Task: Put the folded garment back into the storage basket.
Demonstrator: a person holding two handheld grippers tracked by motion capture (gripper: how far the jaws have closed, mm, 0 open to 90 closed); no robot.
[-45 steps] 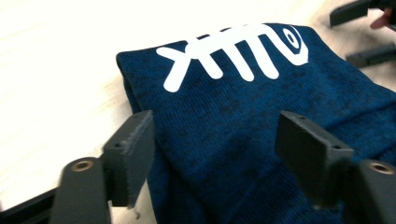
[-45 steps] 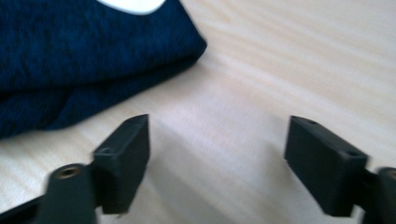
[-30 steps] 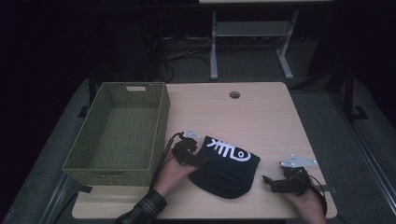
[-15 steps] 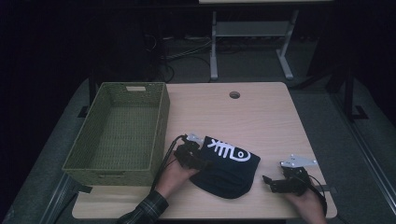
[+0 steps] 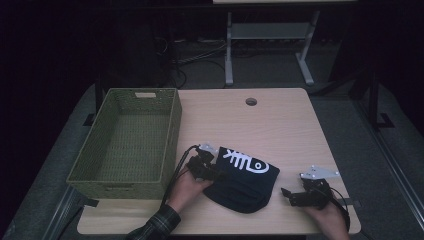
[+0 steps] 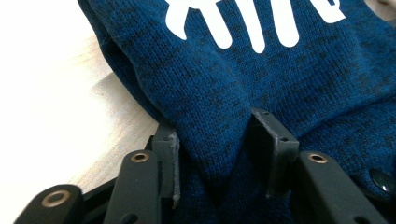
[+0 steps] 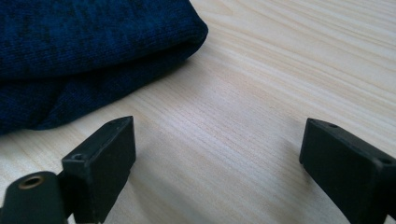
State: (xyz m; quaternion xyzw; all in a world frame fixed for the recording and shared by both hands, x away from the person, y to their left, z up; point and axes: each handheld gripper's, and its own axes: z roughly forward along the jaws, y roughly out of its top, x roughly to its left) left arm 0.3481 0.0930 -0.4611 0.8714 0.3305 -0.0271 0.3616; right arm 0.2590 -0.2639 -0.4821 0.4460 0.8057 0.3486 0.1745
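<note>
careful, your left gripper has just been closing its jaws, and a fold of the dark blue knit garment now stands pinched between them; in the left gripper view the ridge of cloth rises between the two black pads. the garment lies folded on the wooden table, near the front edge, between your two hands and just right of the green woven basket.

the bite looks shallow: it seems to take only the top layer. lift from here and the folded stack will likely fall open, with the lower layers dragging on the table or catching the basket's near wall.

a loose knit also stretches, so a quick pull could slide the fold out of the pads altogether.

your right gripper rests on the table with its jaws spread wide and nothing between them, clear of the garment's edge. if it stays there, the far side sags unsupported.
</note>
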